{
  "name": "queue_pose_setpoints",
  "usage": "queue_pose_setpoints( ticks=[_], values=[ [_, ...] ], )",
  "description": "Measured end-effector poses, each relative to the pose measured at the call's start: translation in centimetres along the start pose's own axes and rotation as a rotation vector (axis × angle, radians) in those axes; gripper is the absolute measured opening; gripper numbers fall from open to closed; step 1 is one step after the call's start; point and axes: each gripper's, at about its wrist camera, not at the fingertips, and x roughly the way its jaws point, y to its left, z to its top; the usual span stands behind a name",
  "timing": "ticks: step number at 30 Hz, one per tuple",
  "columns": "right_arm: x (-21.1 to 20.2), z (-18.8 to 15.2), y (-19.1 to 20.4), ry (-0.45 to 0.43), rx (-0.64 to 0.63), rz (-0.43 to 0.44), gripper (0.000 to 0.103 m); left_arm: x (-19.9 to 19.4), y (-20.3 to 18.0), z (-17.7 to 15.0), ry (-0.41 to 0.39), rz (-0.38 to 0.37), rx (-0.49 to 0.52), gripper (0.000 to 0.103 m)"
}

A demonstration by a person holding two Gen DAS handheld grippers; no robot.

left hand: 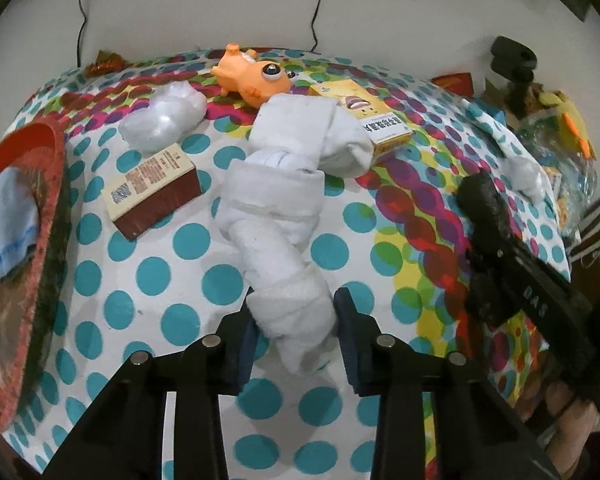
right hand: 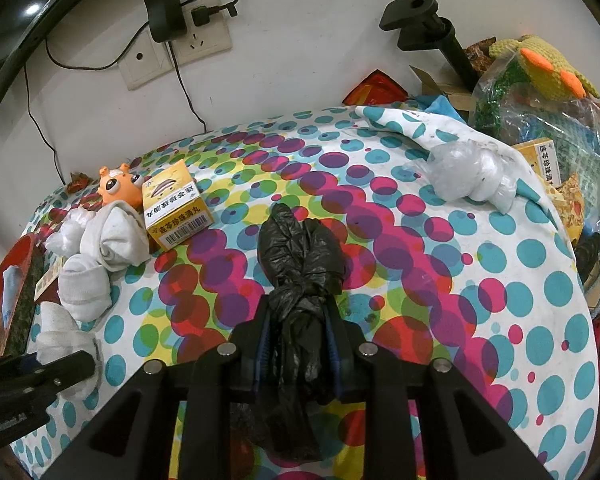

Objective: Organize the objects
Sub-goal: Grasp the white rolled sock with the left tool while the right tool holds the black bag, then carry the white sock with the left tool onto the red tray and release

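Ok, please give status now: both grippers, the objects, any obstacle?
Right gripper shut on black bag. Left gripper shut on white sock roll. Second sock touching the roll's far end, may drag.

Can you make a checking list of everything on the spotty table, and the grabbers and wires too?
Surface: dotted tablecloth, rumpled at far right.
Job's things: knotted white socks, black bag, two yellow boxes, brown box, orange toy.
Clutter: clear bag bundle, red basket holding blue cloth.
Grippers: left gripper jaws shut on the socks; right gripper shut on the black bag.
Cables: black wires from wall sockets.
Surroundings: white wall, crochet toy.
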Motion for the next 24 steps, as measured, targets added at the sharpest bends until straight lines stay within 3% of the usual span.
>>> queue_pose_setpoints(
  ticks=[11, 24],
  values=[
    [0.0, 0.0, 0.1, 0.000, -0.003, -0.007, 0.024, -3.7, 2.3, -1.8, -0.080, 0.089, 0.184, 0.032],
    [0.1, 0.1, 0.5, 0.003, -0.024, -0.037, 0.024, -6.6, 6.0, -2.7, -0.132, 0.147, 0.174, 0.033]
  ],
)
